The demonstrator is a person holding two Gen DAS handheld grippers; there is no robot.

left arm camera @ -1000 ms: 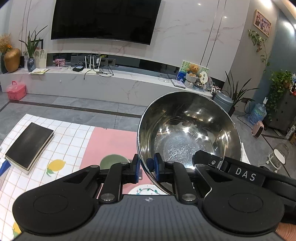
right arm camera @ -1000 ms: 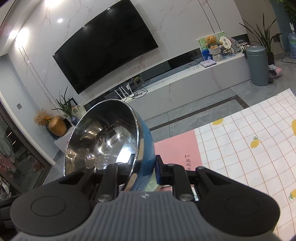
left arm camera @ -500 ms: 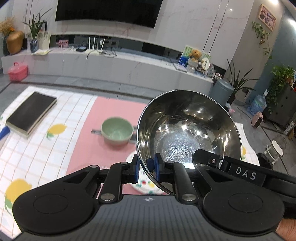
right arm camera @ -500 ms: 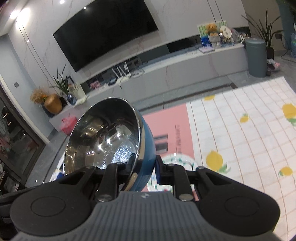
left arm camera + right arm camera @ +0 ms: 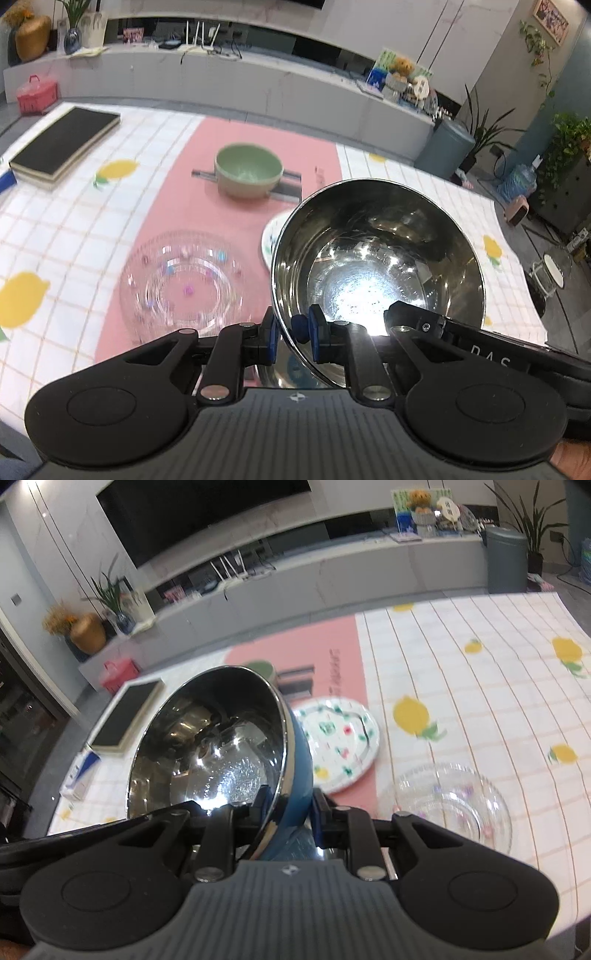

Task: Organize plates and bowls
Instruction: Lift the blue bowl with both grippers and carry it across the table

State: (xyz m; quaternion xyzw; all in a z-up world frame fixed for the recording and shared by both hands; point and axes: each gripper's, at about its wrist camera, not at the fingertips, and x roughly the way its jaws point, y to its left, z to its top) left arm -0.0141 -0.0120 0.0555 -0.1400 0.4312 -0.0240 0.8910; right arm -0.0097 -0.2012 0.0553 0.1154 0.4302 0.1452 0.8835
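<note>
My left gripper (image 5: 291, 334) is shut on the rim of a steel bowl (image 5: 376, 266) with a blue outside, held tilted above the table. My right gripper (image 5: 288, 808) is shut on the opposite rim of the same steel bowl (image 5: 214, 746). Below lie a clear glass plate (image 5: 184, 280), also in the right wrist view (image 5: 450, 805), a white patterned plate (image 5: 340, 742), partly hidden behind the bowl in the left wrist view (image 5: 271, 236), and a green bowl (image 5: 248, 173) farther back on the pink mat (image 5: 177, 206).
A black book (image 5: 62, 142) lies at the table's far left, also in the right wrist view (image 5: 127, 710). The lemon-print tablecloth (image 5: 480, 672) covers the table. A TV cabinet (image 5: 258, 88) stands beyond the far edge.
Both grippers have tipped downward with the steel bowl held between them. The table, glass plate and patterned plate have come into view below; the TV has left the top of the left wrist view.
</note>
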